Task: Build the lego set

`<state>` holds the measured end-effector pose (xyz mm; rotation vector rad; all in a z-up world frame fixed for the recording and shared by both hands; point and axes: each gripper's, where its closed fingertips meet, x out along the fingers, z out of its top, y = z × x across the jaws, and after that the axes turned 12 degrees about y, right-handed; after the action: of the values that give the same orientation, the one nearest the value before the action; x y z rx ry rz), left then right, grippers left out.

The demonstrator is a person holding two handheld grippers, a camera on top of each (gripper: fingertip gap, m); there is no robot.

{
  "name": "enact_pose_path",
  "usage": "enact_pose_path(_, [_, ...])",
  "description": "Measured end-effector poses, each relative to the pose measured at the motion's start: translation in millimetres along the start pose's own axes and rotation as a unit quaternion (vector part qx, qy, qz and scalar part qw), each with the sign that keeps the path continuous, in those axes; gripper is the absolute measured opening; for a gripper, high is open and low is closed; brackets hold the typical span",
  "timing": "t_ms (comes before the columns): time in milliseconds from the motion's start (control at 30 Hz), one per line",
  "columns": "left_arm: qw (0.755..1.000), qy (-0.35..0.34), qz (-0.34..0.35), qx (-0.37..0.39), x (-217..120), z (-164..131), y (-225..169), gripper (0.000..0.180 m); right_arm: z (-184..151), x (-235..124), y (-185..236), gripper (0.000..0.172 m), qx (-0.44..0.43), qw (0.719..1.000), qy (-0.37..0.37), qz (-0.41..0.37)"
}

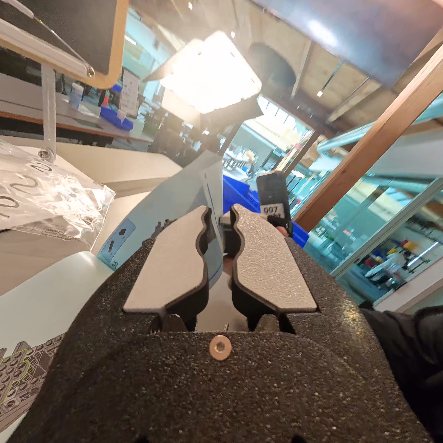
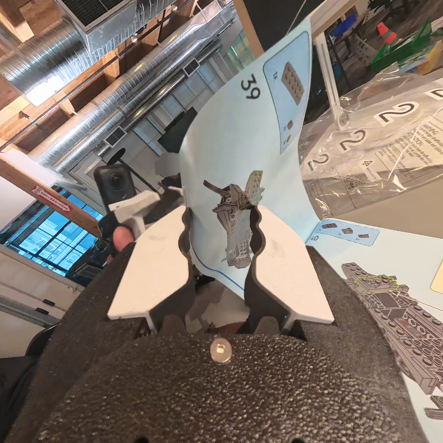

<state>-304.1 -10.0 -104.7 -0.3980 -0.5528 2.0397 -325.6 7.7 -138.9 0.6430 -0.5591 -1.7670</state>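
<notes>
The left gripper (image 1: 219, 215) has its jaws slightly parted around the lifted pale-blue page (image 1: 182, 199) of the instruction booklet (image 2: 359, 251), which lies open at the desk's near edge; the page seems to rest against one pad only, though blur makes that uncertain. The right gripper (image 2: 219, 215) stands wider, released, the same curled page (image 2: 239, 143) between its fingers, unpressed. Farther along the desk lie clear plastic bags (image 2: 383, 143). With neither clamping, the page could flop back or crease
</notes>
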Motion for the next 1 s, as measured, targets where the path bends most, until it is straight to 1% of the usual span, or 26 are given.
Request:
enact_pose_path(67, [0.999, -0.038, -0.027, -0.020, -11, 11, 0, 0.016, -3, 3, 3, 0.048, -0.004, 1.000, 0.010, 0.011])
enact_pose_path(133, [0.997, -0.059, -0.043, -0.034, -17, 17, 1, 0.015, -7, 6, 6, 0.047, -0.010, 1.000, 0.021, 0.020])
enact_pose_path(200, [0.997, -0.053, -0.038, -0.038, -16, 15, 5, 0.015, -10, 8, 9, 0.047, -0.016, 0.999, 0.030, 0.028])
enact_pose_path(333, [0.999, -0.025, -0.038, -0.019, -5, 7, 4, 0.016, -14, 12, 11, 0.047, -0.023, 0.998, 0.042, 0.030])
enact_pose_path(400, [0.999, -0.019, -0.026, -0.012, -3, 5, 5, 0.015, -15, 12, 11, 0.046, -0.022, 0.998, 0.042, 0.029])
enact_pose_path(467, [1.000, -0.019, -0.017, -0.004, -3, 5, 7, 0.008, -15, 12, 10, 0.046, -0.022, 0.998, 0.043, 0.027])
enact_pose_path(500, [1.000, -0.023, -0.017, -0.001, -4, 6, 6, 0.001, -14, 11, 10, 0.046, -0.023, 0.999, 0.042, 0.025])
enact_pose_path(567, [0.999, -0.033, -0.022, 0.001, -6, 8, 5, 0.000, -12, 10, 9, 0.047, -0.025, 0.999, 0.039, 0.019])
enact_pose_path(667, [0.999, -0.044, -0.027, -0.007, -7, 10, 5, 0.000, -6, 6, 7, 0.052, -0.042, 0.999, 0.026, -0.009])
enact_pose_path(867, [0.999, -0.040, -0.026, -0.014, -1, 7, 5, 0.000, 1, 4, 11, 0.073, -0.116, 0.989, 0.012, -0.095])
enact_pose_path(1000, [0.999, -0.036, -0.023, -0.015, 3, 5, 5, 0.000, 12, -5, 8, 0.074, -0.145, 0.978, -0.024, -0.149])
